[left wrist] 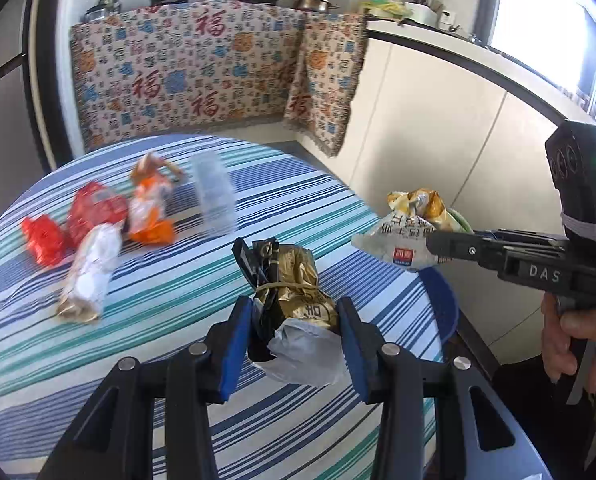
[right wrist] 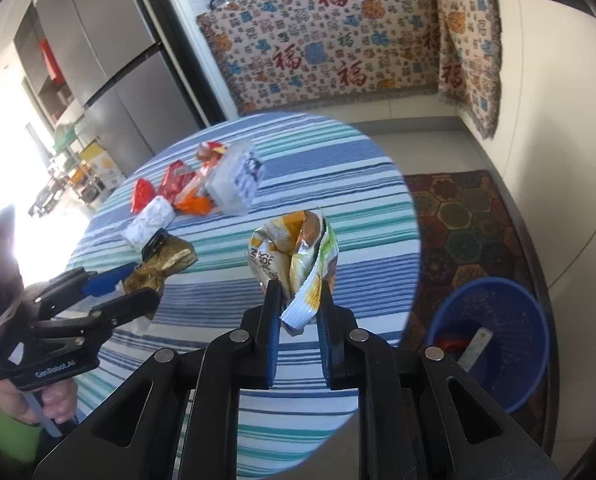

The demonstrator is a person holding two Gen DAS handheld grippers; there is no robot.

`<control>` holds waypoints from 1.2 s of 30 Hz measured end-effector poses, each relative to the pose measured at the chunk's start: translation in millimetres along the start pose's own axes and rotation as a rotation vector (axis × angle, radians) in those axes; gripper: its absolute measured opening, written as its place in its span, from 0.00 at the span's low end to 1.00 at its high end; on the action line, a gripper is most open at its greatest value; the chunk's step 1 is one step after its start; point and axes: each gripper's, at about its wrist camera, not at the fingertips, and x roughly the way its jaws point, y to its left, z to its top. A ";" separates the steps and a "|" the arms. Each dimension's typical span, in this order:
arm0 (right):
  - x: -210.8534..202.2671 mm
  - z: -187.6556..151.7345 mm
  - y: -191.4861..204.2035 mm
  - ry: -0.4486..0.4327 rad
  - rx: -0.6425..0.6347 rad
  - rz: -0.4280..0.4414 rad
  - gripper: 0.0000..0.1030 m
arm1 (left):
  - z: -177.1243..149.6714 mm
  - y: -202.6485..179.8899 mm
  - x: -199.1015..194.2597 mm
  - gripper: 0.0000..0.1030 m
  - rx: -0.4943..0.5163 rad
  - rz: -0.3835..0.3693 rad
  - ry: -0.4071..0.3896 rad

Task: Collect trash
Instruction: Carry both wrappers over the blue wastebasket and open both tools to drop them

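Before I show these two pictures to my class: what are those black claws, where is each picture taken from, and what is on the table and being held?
No robot here: a person holds a hand-squeezed two-finger gripper in each hand, each with a camera looking along its fingers. One picture is from the left gripper, shut on a gold wrapper. The other is from the right gripper, shut on a yellow snack bag. Each view also shows the other gripper from the side. On the striped table lie red and orange wrappers, a white one and a clear box. A blue bin stands on the floor beside it.

gold wrapper (left wrist: 293, 284), striped tablecloth (left wrist: 137, 320), blue bin (right wrist: 494, 340)
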 end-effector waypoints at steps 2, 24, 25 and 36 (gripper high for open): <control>-10.4 2.5 -19.9 -0.013 0.022 -0.031 0.15 | 10.1 -16.6 6.6 0.42 0.015 -0.030 -0.002; -41.2 -11.4 -211.6 -0.013 0.242 -0.267 0.15 | 80.8 -187.3 154.1 0.42 0.121 -0.232 0.094; -39.5 -13.3 -215.1 -0.011 0.249 -0.270 0.15 | 80.6 -190.5 160.0 0.42 0.121 -0.233 0.101; -25.3 -26.0 -248.4 0.034 0.322 -0.273 0.16 | 67.2 -208.0 212.3 0.43 0.151 -0.232 0.173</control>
